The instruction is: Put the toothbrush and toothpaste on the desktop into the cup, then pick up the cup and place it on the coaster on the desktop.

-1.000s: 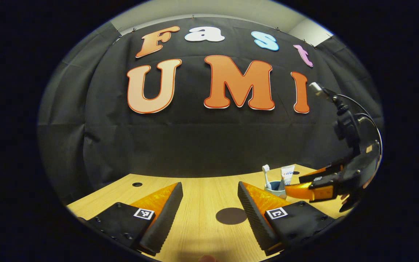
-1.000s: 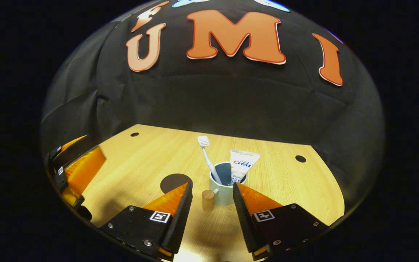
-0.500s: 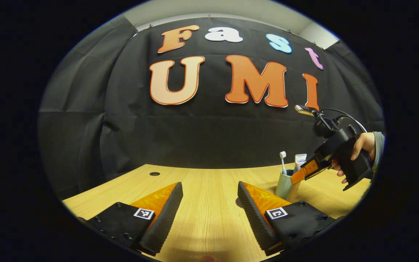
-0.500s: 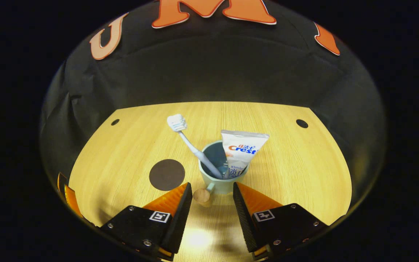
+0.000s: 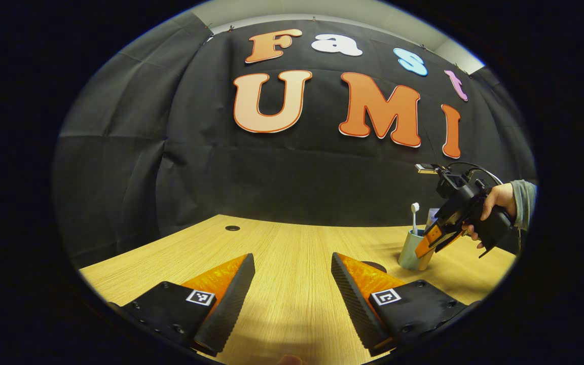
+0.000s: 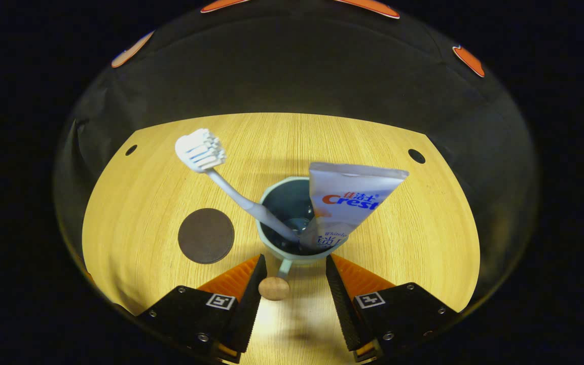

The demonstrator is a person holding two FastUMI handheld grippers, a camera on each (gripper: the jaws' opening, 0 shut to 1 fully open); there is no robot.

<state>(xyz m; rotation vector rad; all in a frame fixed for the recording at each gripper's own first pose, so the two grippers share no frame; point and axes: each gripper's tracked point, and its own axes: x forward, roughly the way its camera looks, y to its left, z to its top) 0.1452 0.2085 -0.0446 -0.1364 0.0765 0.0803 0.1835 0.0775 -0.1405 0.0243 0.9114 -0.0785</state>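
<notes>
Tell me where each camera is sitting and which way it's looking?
Left gripper view: rides on the left gripper, low over the wooden desk, facing the booth's wall; its own open fingers show at the bottom, and off to the side a hand holds the right gripper at the cup.
Right gripper view: rides on the right gripper, looking down into the cup with the toothbrush and toothpaste; its own open fingers flank the cup's handle; the coaster lies beside.
Shared: cup, toothbrush, desk.
</notes>
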